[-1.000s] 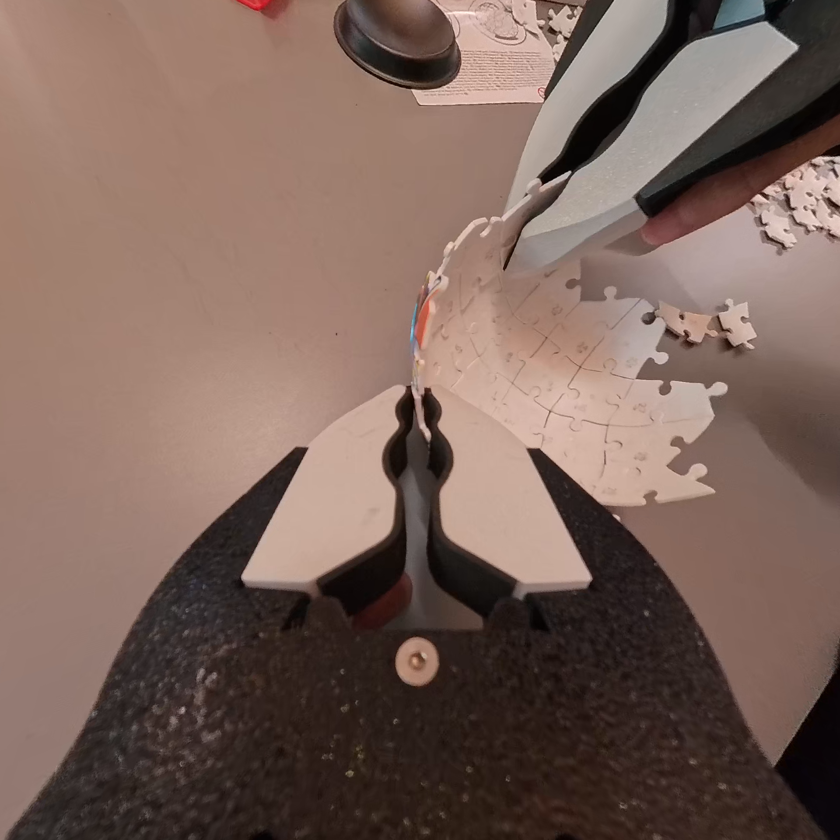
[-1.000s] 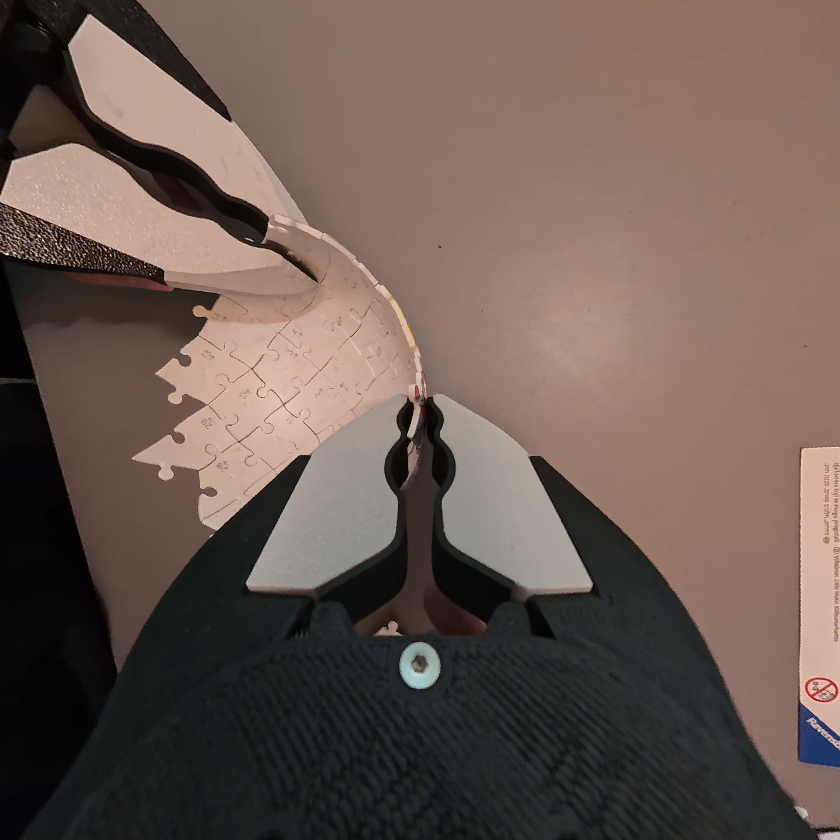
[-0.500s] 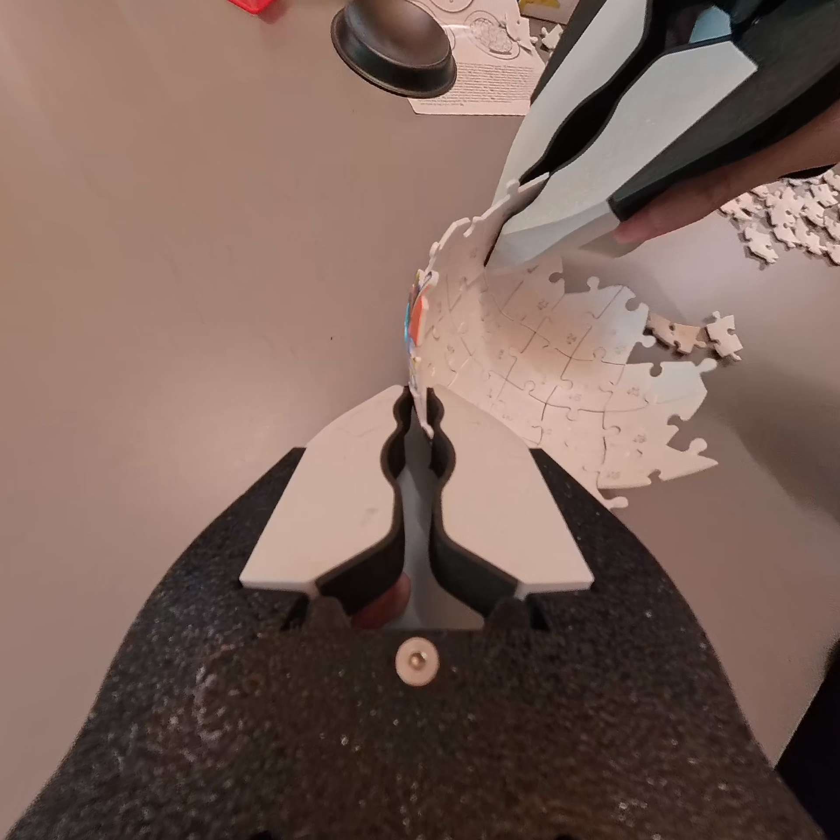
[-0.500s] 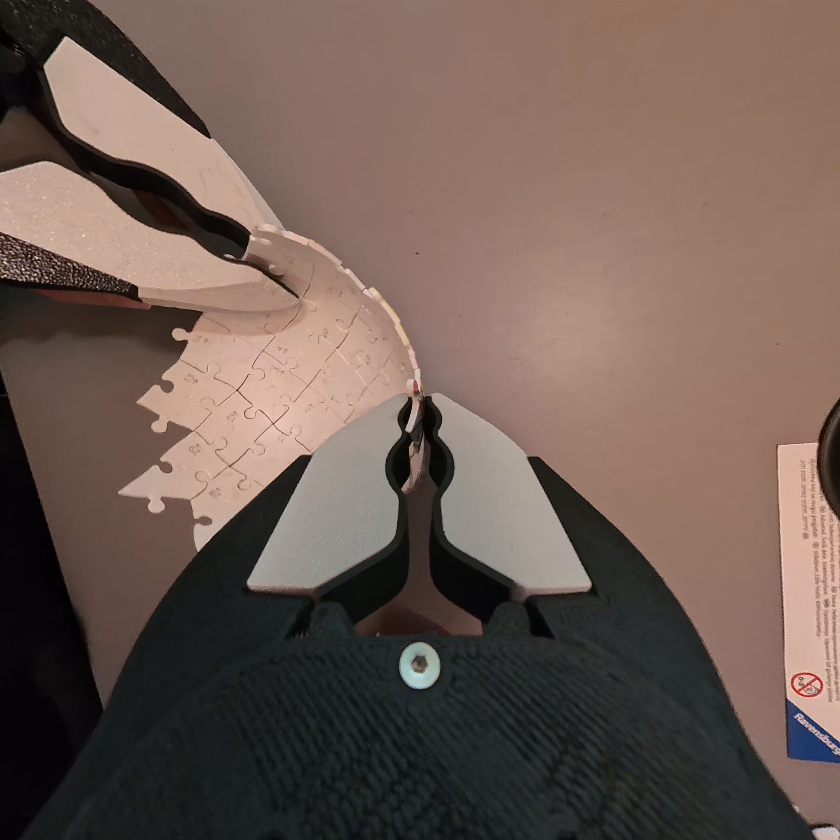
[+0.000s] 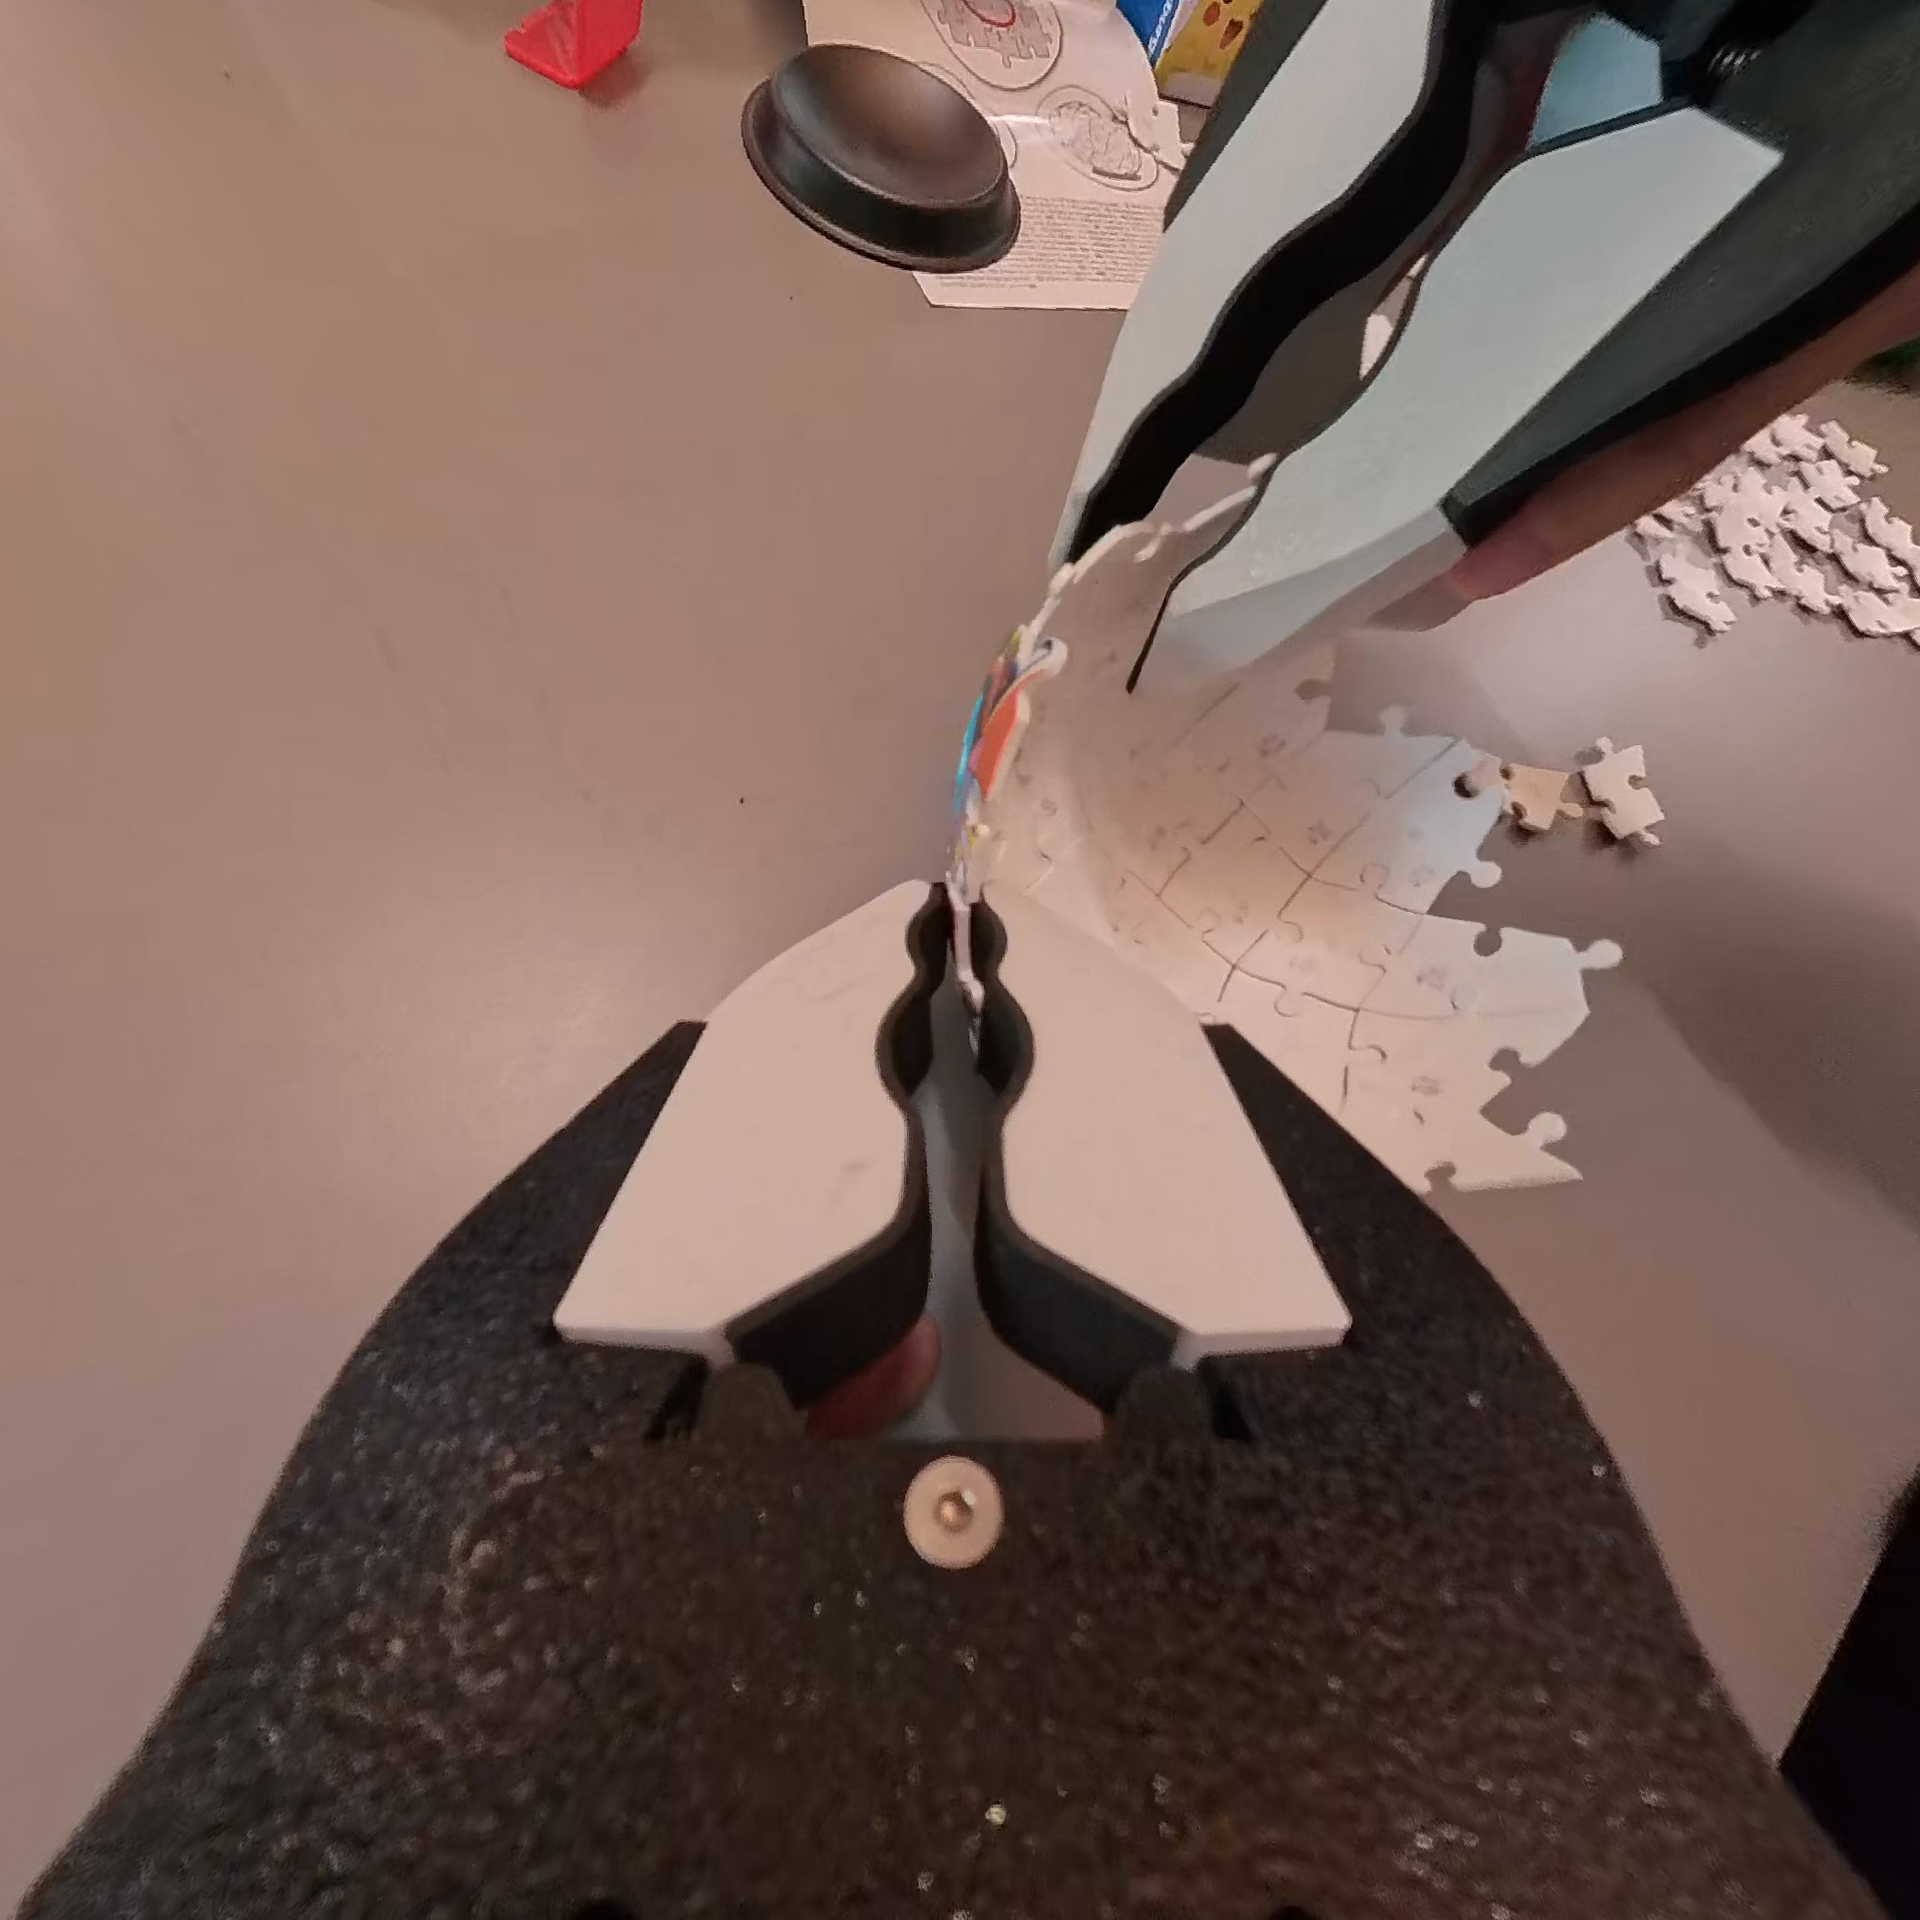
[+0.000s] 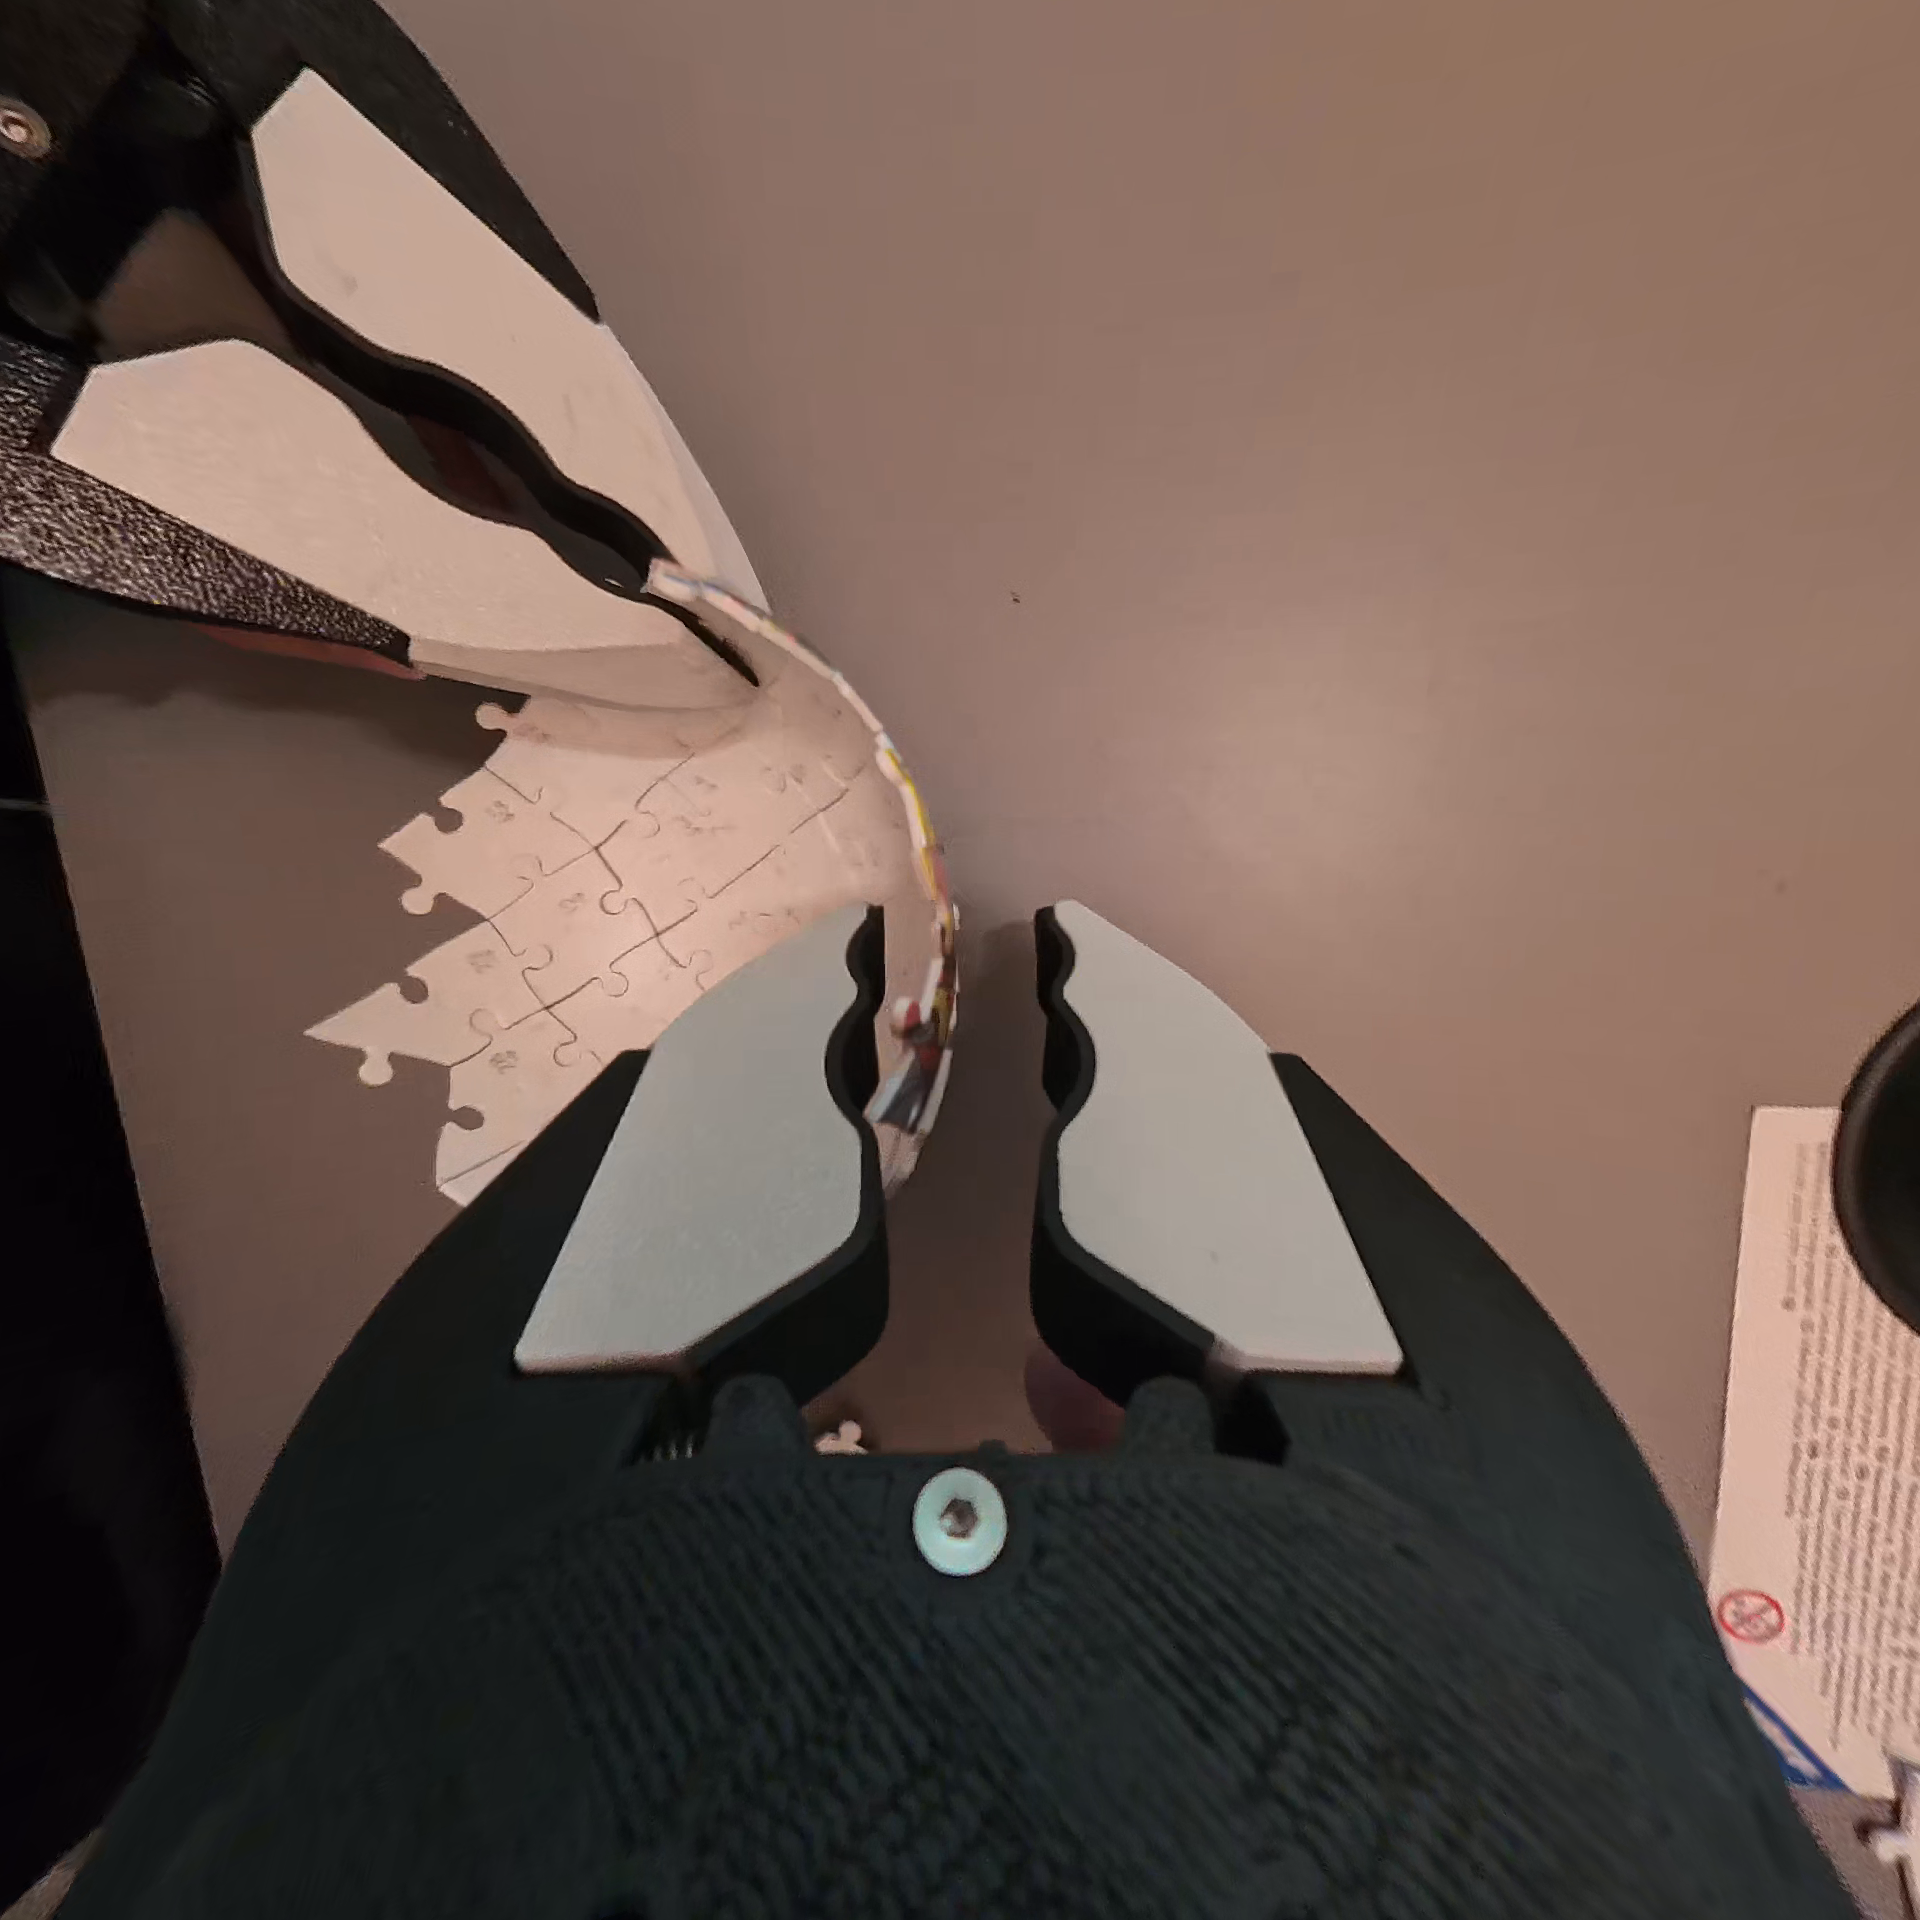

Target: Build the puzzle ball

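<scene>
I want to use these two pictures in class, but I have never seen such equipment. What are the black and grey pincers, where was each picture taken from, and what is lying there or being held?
The pincers are two hand-held grippers, one in each of a person's hands, each carrying a camera that looks along its own fingers. In the left wrist view, the left gripper is shut on the rim of a curved, part-built puzzle shell, white inside and coloured outside. The right gripper, seen from its own camera, stands open around another part of that rim without pinching it. On the beige table lie loose puzzle pieces, a dark round stand, a printed sheet and a small red object.
</scene>
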Available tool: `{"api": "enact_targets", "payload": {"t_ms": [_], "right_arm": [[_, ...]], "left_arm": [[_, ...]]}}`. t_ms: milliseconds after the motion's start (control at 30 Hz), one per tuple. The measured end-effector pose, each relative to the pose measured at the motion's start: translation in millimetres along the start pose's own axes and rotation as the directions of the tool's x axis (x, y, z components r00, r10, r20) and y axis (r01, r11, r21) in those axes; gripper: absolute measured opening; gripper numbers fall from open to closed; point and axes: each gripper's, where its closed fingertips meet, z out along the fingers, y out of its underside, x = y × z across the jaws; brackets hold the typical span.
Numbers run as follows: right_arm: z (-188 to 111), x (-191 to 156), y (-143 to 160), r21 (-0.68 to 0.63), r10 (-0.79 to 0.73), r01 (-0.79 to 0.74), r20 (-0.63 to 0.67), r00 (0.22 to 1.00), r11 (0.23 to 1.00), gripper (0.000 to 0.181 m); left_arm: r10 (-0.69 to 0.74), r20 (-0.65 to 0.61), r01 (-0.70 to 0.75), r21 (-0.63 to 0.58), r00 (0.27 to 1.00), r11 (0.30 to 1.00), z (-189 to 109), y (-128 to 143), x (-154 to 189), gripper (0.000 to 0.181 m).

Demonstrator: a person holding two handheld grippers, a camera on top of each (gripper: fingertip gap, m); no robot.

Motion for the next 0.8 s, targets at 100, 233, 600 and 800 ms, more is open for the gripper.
{"api": "enact_targets", "payload": {"t_ms": [100,233,600,800], "right_arm": [[3.2,-2.1,3.8,-0.051,-0.013,0.015,0.037,0.999,0.999,0.018],[4.3,-2.4,2.6,-0.075,-0.043,0.046,0.043,0.998,0.996,0.007],[8.1,-0.3,4.6,-0.128,-0.094,0.096,0.028,0.995,0.987,0.004],[5.9,0.3,2.4,-0.120,-0.100,0.101,0.011,0.995,0.988,0.004]], "left_arm": [[0.010,0.004,-0.010,0.000,1.000,1.000,0.1,-0.3,0.2,0.002],[0.014,0.010,-0.014,-0.004,1.000,1.000,-0.5,0.5,-0.6,0.002],[0.022,0.020,-0.022,0.002,1.000,1.000,-1.4,-0.5,-1.6,0.002],[0.022,0.017,-0.022,0.019,1.000,1.000,-2.0,-2.2,-2.3,0.003]]}}
